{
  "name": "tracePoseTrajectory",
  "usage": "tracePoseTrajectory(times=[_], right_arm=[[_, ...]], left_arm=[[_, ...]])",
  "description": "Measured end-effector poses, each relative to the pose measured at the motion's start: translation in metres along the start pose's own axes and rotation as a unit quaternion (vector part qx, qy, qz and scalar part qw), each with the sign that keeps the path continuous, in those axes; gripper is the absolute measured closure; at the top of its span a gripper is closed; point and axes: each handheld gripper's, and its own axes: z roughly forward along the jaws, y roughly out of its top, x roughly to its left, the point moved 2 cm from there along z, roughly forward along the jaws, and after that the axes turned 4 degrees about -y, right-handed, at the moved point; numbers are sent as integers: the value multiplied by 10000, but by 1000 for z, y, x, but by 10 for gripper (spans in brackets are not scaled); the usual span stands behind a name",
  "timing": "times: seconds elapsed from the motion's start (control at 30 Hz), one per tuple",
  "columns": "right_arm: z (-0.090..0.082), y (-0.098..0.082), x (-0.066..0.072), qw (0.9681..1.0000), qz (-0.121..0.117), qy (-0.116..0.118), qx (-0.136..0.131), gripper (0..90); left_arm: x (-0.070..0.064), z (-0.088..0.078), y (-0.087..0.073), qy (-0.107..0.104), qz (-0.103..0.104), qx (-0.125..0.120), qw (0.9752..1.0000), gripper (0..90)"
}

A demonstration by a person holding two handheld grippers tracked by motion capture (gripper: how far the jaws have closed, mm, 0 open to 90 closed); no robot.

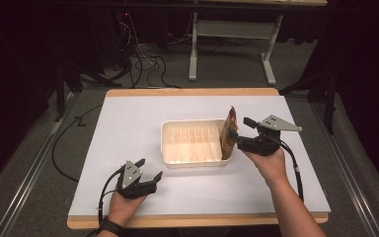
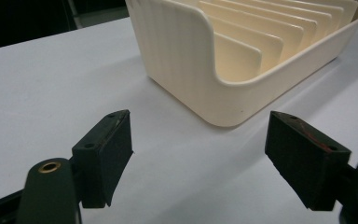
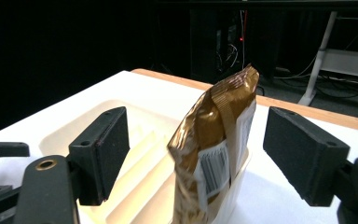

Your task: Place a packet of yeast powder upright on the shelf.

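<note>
A cream slotted rack (image 1: 193,142) sits mid-table, with upright dividers inside. A gold snack bag (image 1: 228,133) stands upright in its rightmost slot; in the right gripper view the gold snack bag (image 3: 216,149) shows a barcode label. My right gripper (image 1: 238,131) is open just right of the bag, and in its own view the right gripper (image 3: 205,154) has a jaw on each side of the bag without touching it. My left gripper (image 1: 148,168) rests open near the table's front, in front of the rack (image 2: 242,60), with nothing between its jaws.
The white table top (image 1: 128,128) has a wooden edge. Beyond the table's far edge are a white desk frame (image 1: 232,44) and cables (image 1: 143,59) on the floor. A cable (image 1: 61,148) runs beside the table's left edge.
</note>
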Motion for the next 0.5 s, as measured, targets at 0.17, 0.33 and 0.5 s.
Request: tracePoseTrajectory(times=[0.17,0.33,0.5], right_arm=[[-13,-5,2,10000,-50,-54,-9,217],[-27,-15,2,9999,-60,-88,-16,217],[-40,-30,-1,9997,-140,-181,34,218]], left_arm=[[0,0,0,-4,-5,-1,10000,236],[0,0,0,-4,-19,-8,10000,235],[0,0,0,1,-17,-14,10000,236]])
